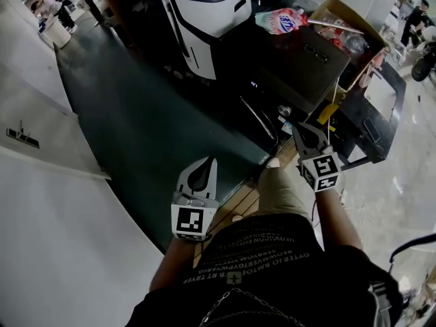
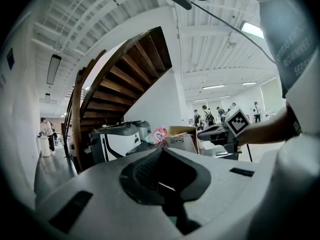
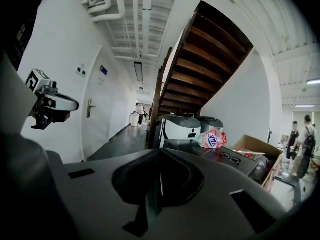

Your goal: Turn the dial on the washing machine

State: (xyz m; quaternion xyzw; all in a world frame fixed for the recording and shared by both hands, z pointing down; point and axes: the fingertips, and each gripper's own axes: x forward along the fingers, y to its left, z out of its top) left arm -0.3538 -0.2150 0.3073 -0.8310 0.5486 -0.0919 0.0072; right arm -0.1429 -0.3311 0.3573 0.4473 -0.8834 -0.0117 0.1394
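Washing machine [image 1: 293, 73]: dark cabinet ahead of both grippers, beneath a wooden staircase [image 3: 210, 49]; small lit display [image 1: 253, 84] on the front edge, digits unreadable. Alongside, farther off: white-and-black machine [image 1: 204, 19]. Cardboard box [image 1: 351, 16]: open, at the washer's right side, holds clear plastic and red items too jumbled to identify; dark print [image 2: 176, 140] on its side wall, not legible. Left gripper [image 1: 206, 163]: jaws closed together, nothing between them, held over the dark floor [image 1: 136, 114], well apart from the washer. Right gripper [image 1: 300, 129]: jaws fully closed, empty, near the washer's front edge. Pink-and-white packet [image 1: 281, 21]: lies at the far end of the washer top, beside the box; blue lettering, unreadable. Pair of glasses [image 1: 315, 53]: rests on the lid. Dial [image 1: 284, 110]: small round knob on the front panel, just beside the right gripper's tip in the head view, not gripped.
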